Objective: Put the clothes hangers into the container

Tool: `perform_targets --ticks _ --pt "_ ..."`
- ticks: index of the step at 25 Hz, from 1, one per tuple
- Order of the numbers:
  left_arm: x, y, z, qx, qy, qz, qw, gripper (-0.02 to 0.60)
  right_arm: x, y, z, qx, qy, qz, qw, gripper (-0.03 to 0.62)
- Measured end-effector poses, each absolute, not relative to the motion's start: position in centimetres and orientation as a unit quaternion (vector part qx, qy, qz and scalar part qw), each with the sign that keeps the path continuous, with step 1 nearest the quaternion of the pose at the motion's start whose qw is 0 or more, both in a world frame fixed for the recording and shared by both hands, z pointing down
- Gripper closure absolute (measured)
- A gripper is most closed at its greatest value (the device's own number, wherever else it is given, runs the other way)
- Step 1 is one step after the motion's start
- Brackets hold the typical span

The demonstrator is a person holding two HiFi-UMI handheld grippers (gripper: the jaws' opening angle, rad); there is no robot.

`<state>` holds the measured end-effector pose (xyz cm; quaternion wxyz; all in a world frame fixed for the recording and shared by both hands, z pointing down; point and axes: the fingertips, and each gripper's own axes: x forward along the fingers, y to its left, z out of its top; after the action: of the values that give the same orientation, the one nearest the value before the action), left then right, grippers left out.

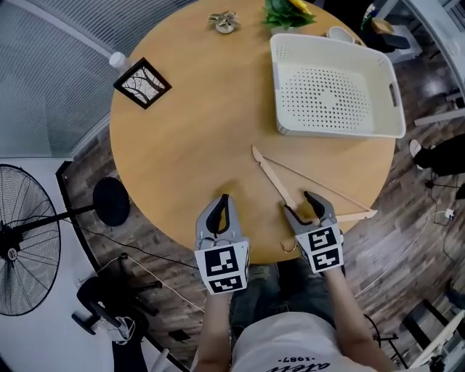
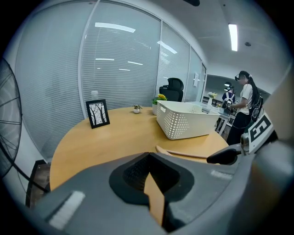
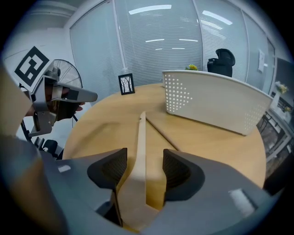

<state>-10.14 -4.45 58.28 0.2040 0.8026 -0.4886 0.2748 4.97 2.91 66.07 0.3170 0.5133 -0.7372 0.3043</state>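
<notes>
A wooden clothes hanger point(image 1: 280, 182) lies flat near the front edge of the round wooden table point(image 1: 196, 145), its metal hook hanging past the edge. My right gripper point(image 1: 299, 203) straddles the hanger's middle. In the right gripper view the hanger point(image 3: 141, 137) runs between the jaws of that gripper point(image 3: 144, 158), with a gap on the right side, so it is open. My left gripper point(image 1: 224, 197) hovers over bare table left of the hanger, shut and empty point(image 2: 148, 155). The white perforated container point(image 1: 334, 131) stands at the back right, with nothing in it.
A black picture frame point(image 1: 142, 83) stands at the table's back left. A small plant point(image 1: 224, 22) and a green one point(image 1: 287, 13) sit at the far edge. On the floor to the left are a fan point(image 1: 18, 251) and a black stool point(image 1: 111, 201). A person point(image 2: 243, 105) stands beyond the table.
</notes>
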Motion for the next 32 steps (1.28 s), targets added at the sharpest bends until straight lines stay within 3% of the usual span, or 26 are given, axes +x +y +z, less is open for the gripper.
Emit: perform_targets --ticks 26,32 --pt "-11.1 -3.1 61.0 0.79 -0.493 0.284 0.229 0.581 4.3 4.1 69.8 0.523 -0.676 0.344 0.389 0.384" --pt "-11.2 -3.0 60.5 0.789 -0.498 0.276 0.229 0.581 3.8 4.2 69.9 0.512 -0.67 0.356 0.402 0.434"
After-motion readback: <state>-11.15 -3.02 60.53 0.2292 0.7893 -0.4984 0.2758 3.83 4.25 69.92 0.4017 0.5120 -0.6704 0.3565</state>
